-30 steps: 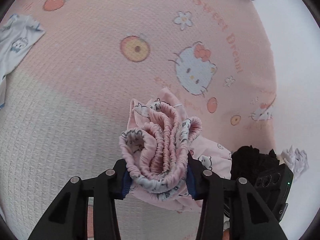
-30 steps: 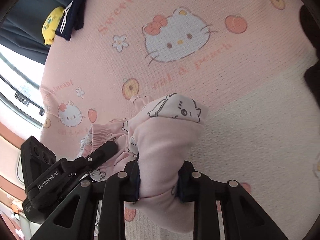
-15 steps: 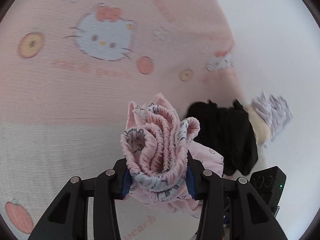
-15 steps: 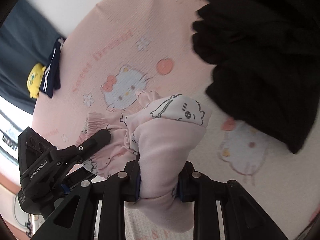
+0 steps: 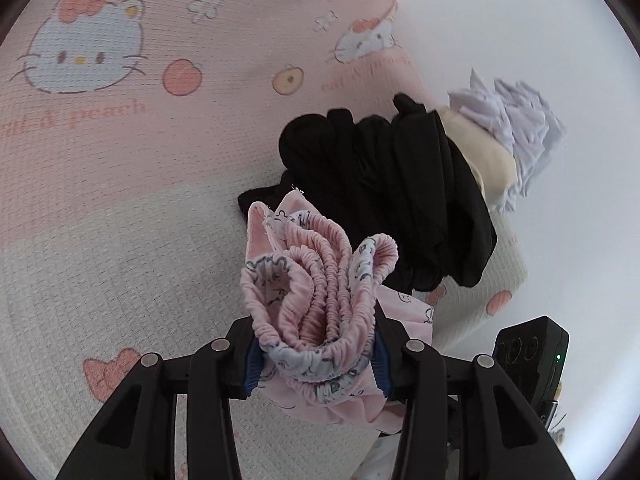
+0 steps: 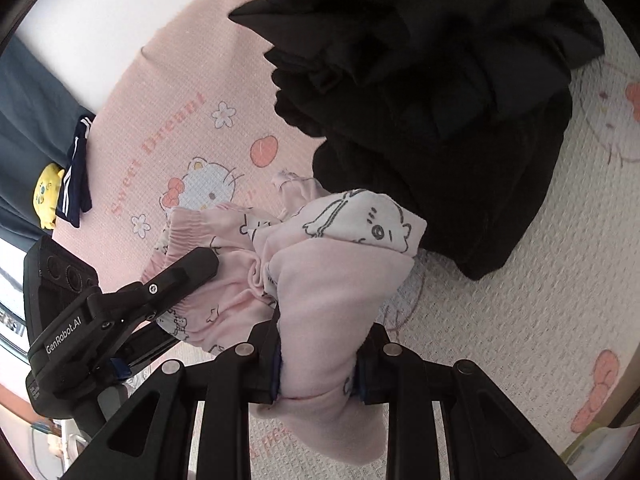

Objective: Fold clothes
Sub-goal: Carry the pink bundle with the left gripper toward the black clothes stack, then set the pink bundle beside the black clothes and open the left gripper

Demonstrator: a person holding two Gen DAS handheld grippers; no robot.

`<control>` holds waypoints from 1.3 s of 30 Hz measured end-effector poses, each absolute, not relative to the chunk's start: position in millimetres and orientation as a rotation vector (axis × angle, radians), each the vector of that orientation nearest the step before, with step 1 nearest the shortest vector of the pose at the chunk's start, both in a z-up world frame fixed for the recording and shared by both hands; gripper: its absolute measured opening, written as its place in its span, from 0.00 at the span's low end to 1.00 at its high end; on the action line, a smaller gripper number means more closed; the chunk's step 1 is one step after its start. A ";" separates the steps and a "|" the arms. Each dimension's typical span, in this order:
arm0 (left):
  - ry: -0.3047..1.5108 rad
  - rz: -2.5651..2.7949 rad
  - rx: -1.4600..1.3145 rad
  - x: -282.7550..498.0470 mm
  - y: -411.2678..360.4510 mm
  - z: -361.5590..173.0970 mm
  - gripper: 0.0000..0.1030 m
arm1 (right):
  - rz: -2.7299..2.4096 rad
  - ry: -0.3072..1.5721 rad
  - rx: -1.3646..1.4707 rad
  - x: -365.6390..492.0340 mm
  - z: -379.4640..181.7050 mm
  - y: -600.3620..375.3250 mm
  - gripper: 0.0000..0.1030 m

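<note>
The pink garment (image 5: pixel 320 292), printed with small cartoon figures, sits low in the centre of both wrist views. The left tongs (image 5: pixel 316 356) are clamped on its bunched elastic waistband, and the right tongs (image 6: pixel 318 364) are clamped on a folded pink end of the same garment (image 6: pixel 332 272). In the right view the left tongs (image 6: pixel 176 276) show at lower left, pressed against the cloth.

Just behind the garment lies a black pile of clothes (image 5: pixel 400 184), touching it in the left view; it fills the upper right of the right view (image 6: pixel 440 92). Beyond it, at the upper right of the left view, sit a cream piece (image 5: pixel 488 160) and a crumpled white piece (image 5: pixel 520 128), perhaps shirts.

All rests on a pink and white blanket (image 5: pixel 120 160) with cat and peach prints. A white wall (image 5: pixel 560 40) stands behind.

Compared with half a second ago, the black pile looks larger and closer in both views, and the grips are unchanged.
</note>
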State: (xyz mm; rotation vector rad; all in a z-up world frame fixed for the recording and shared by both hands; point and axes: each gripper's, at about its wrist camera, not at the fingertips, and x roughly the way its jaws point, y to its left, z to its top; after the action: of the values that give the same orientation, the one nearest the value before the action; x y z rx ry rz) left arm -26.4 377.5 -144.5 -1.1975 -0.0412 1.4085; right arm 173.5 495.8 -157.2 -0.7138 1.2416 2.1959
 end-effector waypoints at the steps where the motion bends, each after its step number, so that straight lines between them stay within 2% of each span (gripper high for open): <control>1: -0.028 1.408 -1.201 -28.2 380.6 -148.0 0.39 | 2.191 1.240 -0.727 170.8 -160.9 496.7 0.25; 9: 0.002 1.398 -1.307 -40.2 395.3 -180.3 0.39 | 2.136 1.222 -0.819 162.3 -186.0 511.9 0.27; 19: 0.144 1.445 -1.321 -36.8 414.8 -205.7 0.39 | 2.060 1.246 -0.805 170.1 -210.5 522.3 0.32; 22: 0.209 1.474 -1.346 -40.2 424.4 -216.3 0.44 | 2.072 1.202 -0.808 167.7 -208.6 521.2 0.40; 23: 0.233 1.487 -1.340 -39.4 426.5 -215.9 0.50 | 2.067 1.114 -0.846 163.1 -203.8 517.8 0.47; 24: 0.254 1.500 -1.332 -38.4 428.3 -214.9 0.52 | 2.059 1.036 -0.879 159.0 -199.1 514.6 0.57; 25: 0.275 1.513 -1.323 -37.5 430.0 -214.0 0.54 | 2.052 1.006 -0.891 158.2 -195.5 513.5 0.60; 28: 0.283 1.537 -1.326 -36.1 425.5 -201.5 0.61 | 2.030 0.920 -0.921 156.6 -184.5 510.2 0.61; 39: 0.289 1.643 -1.266 -30.5 393.3 -158.3 0.61 | 1.982 0.855 -0.816 178.7 -162.2 516.0 0.61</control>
State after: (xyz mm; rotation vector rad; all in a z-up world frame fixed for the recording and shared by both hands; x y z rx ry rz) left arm -30.5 393.3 -158.3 -1.2659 0.2888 1.6428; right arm 178.7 516.0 -162.2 -0.8158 0.8553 1.9816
